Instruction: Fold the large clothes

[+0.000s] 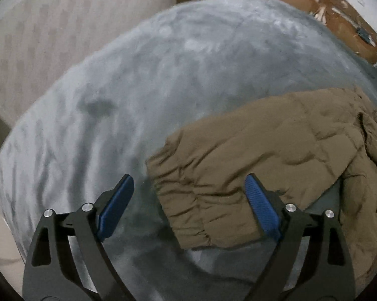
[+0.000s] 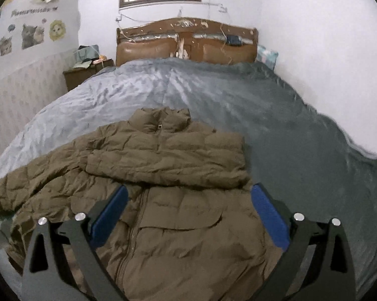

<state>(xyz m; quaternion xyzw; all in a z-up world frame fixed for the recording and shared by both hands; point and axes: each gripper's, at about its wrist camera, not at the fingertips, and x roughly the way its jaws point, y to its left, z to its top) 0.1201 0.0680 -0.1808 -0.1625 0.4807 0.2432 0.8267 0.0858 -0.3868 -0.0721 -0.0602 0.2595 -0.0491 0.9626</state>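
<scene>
Right wrist view: an olive-brown quilted puffer jacket is spread on the grey-blue bedcover, one sleeve already folded across. Both the right gripper and left gripper are held released, empty. The outstretched sleeve's elastic cuff, framed between the left jaws, probably needs grasping next.

Left wrist view close above sleeve cuff; right looks toward headboard; both share jacket.
</scene>
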